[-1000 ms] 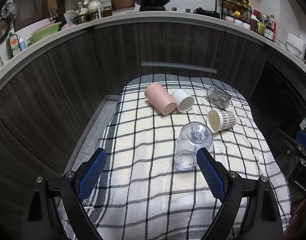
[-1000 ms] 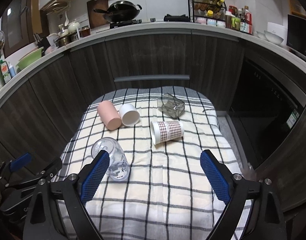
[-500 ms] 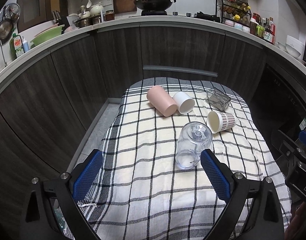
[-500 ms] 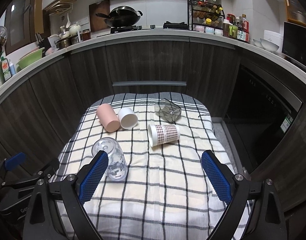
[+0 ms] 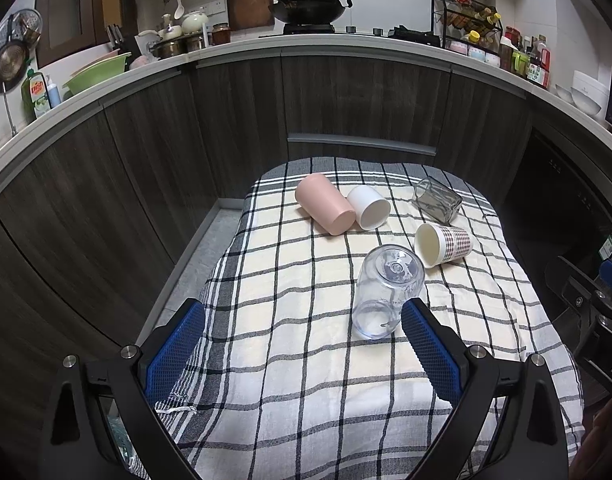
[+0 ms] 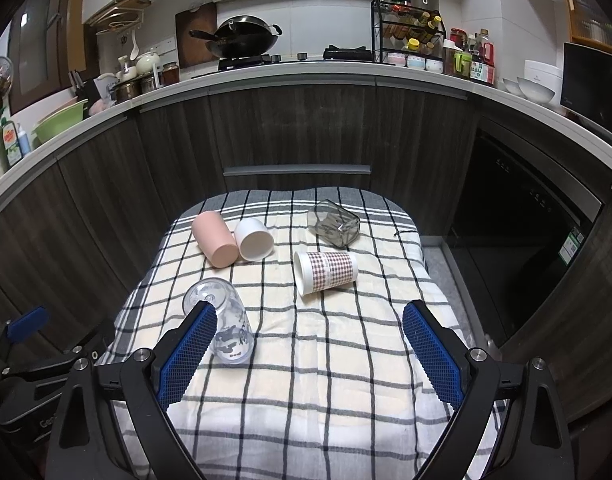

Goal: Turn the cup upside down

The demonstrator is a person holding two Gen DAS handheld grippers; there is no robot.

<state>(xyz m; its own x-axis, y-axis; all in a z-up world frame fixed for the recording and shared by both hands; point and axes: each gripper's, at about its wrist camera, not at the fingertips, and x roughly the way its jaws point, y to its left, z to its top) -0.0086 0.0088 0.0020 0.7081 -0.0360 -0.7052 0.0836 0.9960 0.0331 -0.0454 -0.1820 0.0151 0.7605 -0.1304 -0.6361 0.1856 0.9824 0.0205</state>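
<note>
A clear plastic cup stands upside down on the checked cloth, also in the right wrist view. A pink cup, a white cup, a checked paper cup and a grey glass tumbler lie on their sides further back. My left gripper is open and empty, just short of the clear cup. My right gripper is open and empty, with the clear cup behind its left finger.
The small table under the checked cloth stands in front of dark kitchen cabinets. The counter above holds a wok, pots, bottles and bowls. A dark appliance stands at the right.
Both grippers have drawn back and up a little from the table. The cups have not moved.
</note>
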